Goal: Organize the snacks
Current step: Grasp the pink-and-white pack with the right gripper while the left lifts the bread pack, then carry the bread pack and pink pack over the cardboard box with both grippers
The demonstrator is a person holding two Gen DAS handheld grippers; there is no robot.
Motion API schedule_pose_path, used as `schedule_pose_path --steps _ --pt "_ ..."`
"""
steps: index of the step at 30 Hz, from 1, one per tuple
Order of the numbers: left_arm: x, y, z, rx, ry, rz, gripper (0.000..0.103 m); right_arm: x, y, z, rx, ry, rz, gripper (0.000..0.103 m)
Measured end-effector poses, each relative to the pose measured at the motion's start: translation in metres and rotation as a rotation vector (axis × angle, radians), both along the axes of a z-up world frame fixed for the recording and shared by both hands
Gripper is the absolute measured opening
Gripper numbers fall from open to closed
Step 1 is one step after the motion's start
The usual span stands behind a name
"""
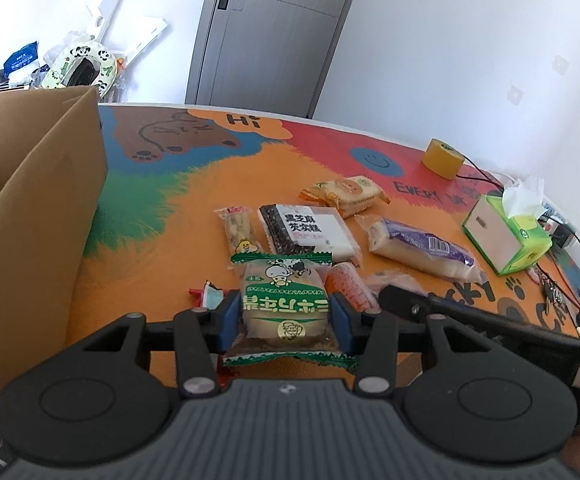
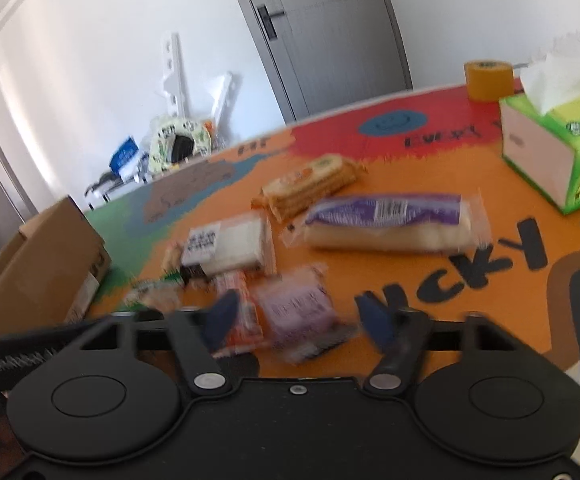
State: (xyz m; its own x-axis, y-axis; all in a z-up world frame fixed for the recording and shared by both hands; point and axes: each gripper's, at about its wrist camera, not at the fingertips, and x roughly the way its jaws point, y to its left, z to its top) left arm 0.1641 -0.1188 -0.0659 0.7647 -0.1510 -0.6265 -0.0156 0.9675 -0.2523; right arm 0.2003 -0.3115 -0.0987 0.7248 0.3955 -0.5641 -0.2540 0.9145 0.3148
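My left gripper [image 1: 286,312] is shut on a green-and-white snack packet [image 1: 284,300], its blue pads pressing both sides, held just above the colourful table [image 1: 162,248]. An open cardboard box [image 1: 30,216] stands to its left. More snacks lie beyond: a black sesame cake pack [image 1: 307,230], a cracker pack [image 1: 345,194], a purple-labelled bread pack [image 1: 421,250] and a narrow stick pack [image 1: 240,230]. My right gripper [image 2: 295,320] is open, its jaws either side of a purple packet [image 2: 297,312] and an orange packet [image 2: 242,316], blurred by motion.
A green tissue box [image 1: 505,236] and a yellow tape roll [image 1: 441,158] sit at the table's right side, with cables by the right edge. The cardboard box shows at left in the right wrist view [image 2: 38,272]. A grey door and clutter stand behind.
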Motion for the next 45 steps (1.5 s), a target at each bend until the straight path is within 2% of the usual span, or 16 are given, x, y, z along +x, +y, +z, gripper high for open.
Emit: schedule_pose_path --steps 7,17,28,39,45 --pt "-0.005 0.003 0.004 -0.039 -0.026 -0.008 0.047 -0.026 -0.016 0.009 -0.023 0.006 -0.002 0.043" --pt "-0.022 0.003 0.009 -0.044 -0.035 -0.045 0.047 -0.068 -0.043 0.013 -0.014 0.006 -0.097 0.042" --pt "-0.047 0.008 0.031 -0.042 -0.101 -0.049 0.047 -0.089 -0.029 0.04 -0.002 -0.084 -0.055 0.042" --pt "-0.06 0.026 0.058 -0.022 -0.176 -0.002 0.047 -0.091 -0.006 0.056 0.026 -0.137 -0.002 0.041" --pt "-0.067 0.039 0.067 -0.009 -0.195 0.022 0.047 -0.092 0.015 0.065 0.029 -0.181 0.064 0.041"
